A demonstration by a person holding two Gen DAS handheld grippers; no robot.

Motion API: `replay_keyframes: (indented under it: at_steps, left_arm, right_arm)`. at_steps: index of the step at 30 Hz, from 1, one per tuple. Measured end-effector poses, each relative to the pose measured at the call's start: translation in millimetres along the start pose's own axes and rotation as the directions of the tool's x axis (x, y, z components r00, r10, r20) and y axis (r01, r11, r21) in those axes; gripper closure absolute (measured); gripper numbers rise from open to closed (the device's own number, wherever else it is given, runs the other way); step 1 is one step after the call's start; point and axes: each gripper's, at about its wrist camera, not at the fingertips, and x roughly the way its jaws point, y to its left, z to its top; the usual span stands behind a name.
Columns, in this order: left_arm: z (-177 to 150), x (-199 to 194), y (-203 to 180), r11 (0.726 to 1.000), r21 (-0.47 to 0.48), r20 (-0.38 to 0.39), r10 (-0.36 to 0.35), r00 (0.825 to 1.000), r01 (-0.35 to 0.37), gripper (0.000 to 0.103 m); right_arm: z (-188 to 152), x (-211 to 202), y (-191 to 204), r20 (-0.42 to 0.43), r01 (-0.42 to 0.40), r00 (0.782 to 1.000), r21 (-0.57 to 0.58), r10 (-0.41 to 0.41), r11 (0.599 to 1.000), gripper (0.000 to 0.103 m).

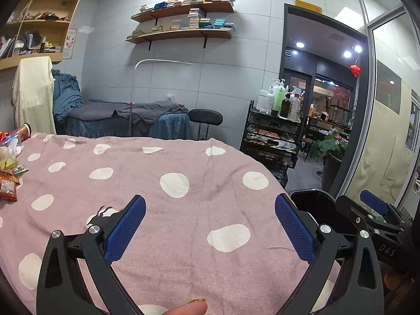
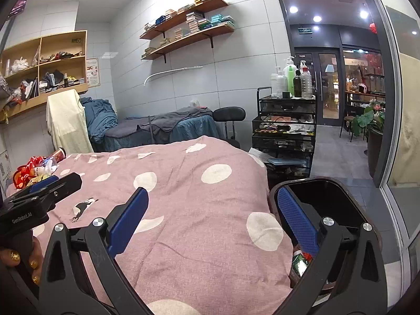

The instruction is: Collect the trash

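Hovering empty, both claws gaped; light, crinkly wrappers probably needed pinching at an edge.

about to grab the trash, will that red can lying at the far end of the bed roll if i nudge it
Probably. The can lies on its side, so a sideways nudge could roll it, though the soft blanket should slow it. It looks small and likely light; whether it is empty cannot be told.

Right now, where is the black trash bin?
In the right wrist view, the black trash bin stands at the pink bed's right edge, behind the right gripper's right finger.
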Motion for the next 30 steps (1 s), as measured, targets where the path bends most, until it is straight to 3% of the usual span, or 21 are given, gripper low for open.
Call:
replay_keyframes:
  at_steps: [30]
  left_arm:
    - [0.4, -1.0, -3.9, 1.0, 0.01, 0.003, 0.004, 1.0, -0.004, 0.005]
  right_arm:
    - [1.2, -1.5, -2.4, 0.002, -0.006, 1.0, 0.012, 0.005, 1.0, 0.005]
